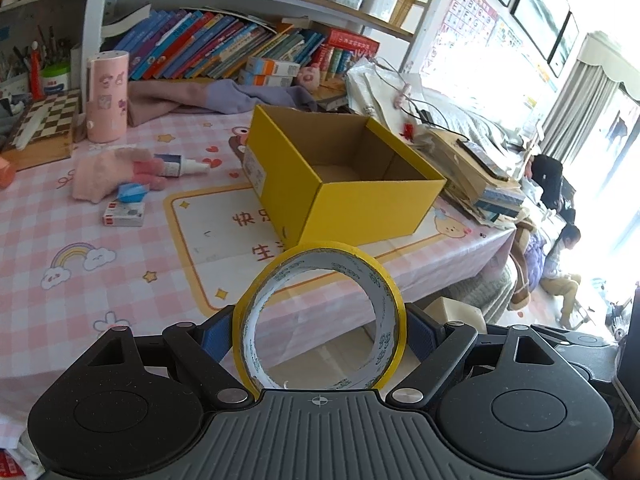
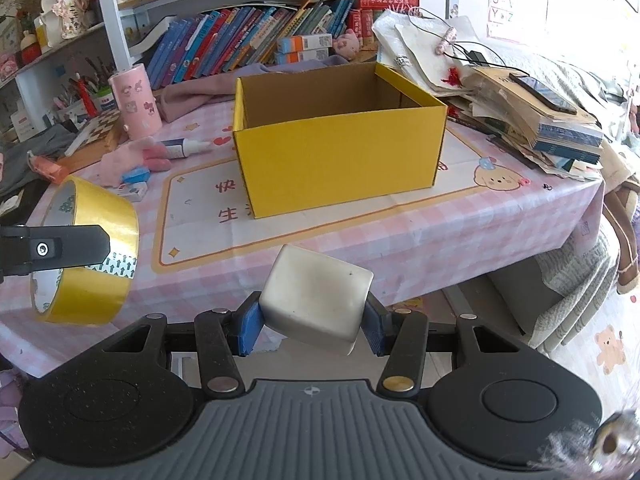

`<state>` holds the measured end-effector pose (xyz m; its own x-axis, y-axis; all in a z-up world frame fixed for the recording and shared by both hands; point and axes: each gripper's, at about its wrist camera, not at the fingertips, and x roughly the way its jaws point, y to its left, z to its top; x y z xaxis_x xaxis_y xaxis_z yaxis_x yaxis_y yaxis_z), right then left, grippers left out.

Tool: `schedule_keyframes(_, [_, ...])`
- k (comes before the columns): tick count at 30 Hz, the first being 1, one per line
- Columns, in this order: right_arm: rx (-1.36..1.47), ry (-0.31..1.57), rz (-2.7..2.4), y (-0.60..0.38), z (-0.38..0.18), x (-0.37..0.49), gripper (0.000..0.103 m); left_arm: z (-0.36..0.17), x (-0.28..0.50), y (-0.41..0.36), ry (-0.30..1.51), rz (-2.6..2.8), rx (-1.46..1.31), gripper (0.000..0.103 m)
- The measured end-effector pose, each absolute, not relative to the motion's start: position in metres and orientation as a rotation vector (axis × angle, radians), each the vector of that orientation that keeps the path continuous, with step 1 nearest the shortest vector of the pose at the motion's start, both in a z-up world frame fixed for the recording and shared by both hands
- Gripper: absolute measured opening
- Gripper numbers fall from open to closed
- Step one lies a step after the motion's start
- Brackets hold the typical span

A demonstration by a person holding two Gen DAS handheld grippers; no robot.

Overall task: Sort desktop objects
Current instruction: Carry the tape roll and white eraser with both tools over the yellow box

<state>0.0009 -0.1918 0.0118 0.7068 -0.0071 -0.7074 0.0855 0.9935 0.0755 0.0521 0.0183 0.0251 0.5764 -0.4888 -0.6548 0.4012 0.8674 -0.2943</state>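
Note:
My left gripper is shut on a yellow roll of tape, held upright off the table's front edge with its hole facing me. The same roll of tape shows at the left of the right wrist view, clamped by a black finger. My right gripper is shut on a worn white eraser block, tilted between the blue pads. An open yellow cardboard box stands on the pink checked tablecloth beyond both grippers; the yellow box looks empty inside.
Left of the box lie a pink plush toy, a small white bottle, a blue item and a small carton. A pink cylinder stands behind. Stacked books sit right of the box. A person sits on the floor.

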Motion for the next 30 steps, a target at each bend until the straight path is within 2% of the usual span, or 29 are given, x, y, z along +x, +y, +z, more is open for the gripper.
schedule_keyframes(18, [0.144, 0.789, -0.097, -0.232, 0.011, 0.020, 0.048, 0.036, 0.082, -0.028, 0.780, -0.594, -0.062, 0.087])
schedule_keyframes(30, [0.122, 0.769, -0.056, -0.266, 0.020, 0.066, 0.048, 0.046, 0.122, -0.066, 0.753, -0.577, -0.073, 0.087])
